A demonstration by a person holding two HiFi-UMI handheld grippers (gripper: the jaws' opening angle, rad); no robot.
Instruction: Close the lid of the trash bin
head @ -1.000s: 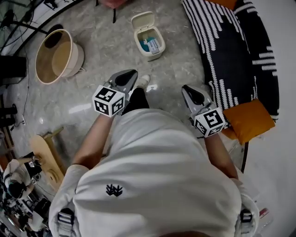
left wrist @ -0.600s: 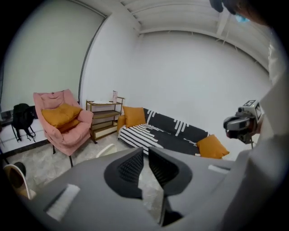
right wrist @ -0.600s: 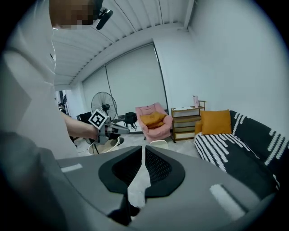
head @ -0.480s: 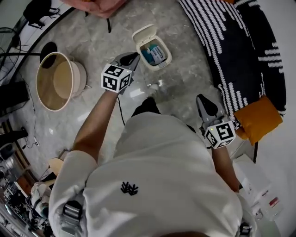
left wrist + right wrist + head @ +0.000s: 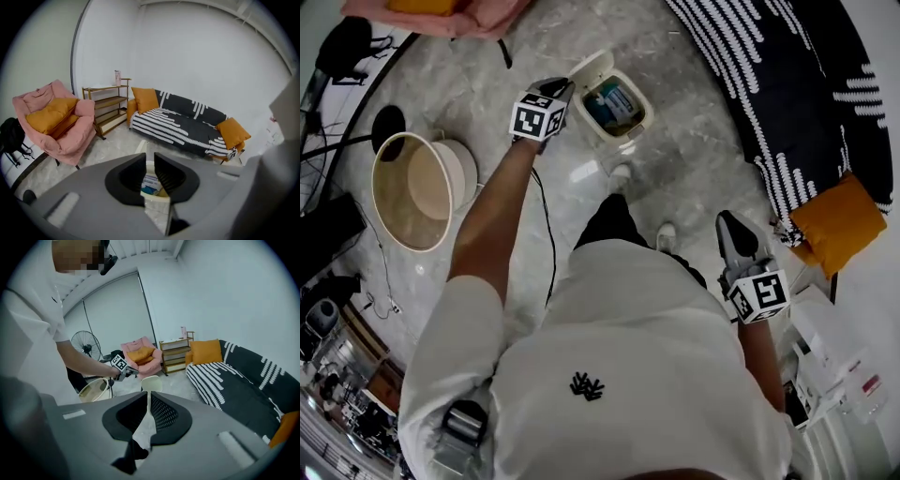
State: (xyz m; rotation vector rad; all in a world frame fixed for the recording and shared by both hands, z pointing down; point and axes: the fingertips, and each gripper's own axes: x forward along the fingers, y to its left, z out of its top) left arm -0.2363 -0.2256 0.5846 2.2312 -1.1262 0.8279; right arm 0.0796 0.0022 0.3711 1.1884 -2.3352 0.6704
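A small cream trash bin (image 5: 619,105) stands on the marble floor with its lid (image 5: 589,67) swung up and open; blue and white rubbish lies inside. My left gripper (image 5: 560,90) is stretched out to the lid's left edge, jaws close together with nothing between them. In the left gripper view, the bin (image 5: 154,199) and the lid (image 5: 140,146) show through the narrow gap of that gripper (image 5: 150,158). My right gripper (image 5: 733,234) hangs back by my right side, shut and empty. The right gripper view looks past its own jaws (image 5: 149,397) at the raised lid (image 5: 151,383) and the left gripper (image 5: 127,372).
A beige round basket (image 5: 417,187) stands left of the bin. A black-and-white striped sofa (image 5: 778,84) with an orange cushion (image 5: 844,220) runs along the right. A pink armchair (image 5: 56,122) and a low wooden shelf (image 5: 105,105) stand at the back. My shoes (image 5: 621,173) are near the bin.
My left arm has reached forward from beside my body to the bin's open lid. The right gripper has dropped back to my right side. The lid stays up.
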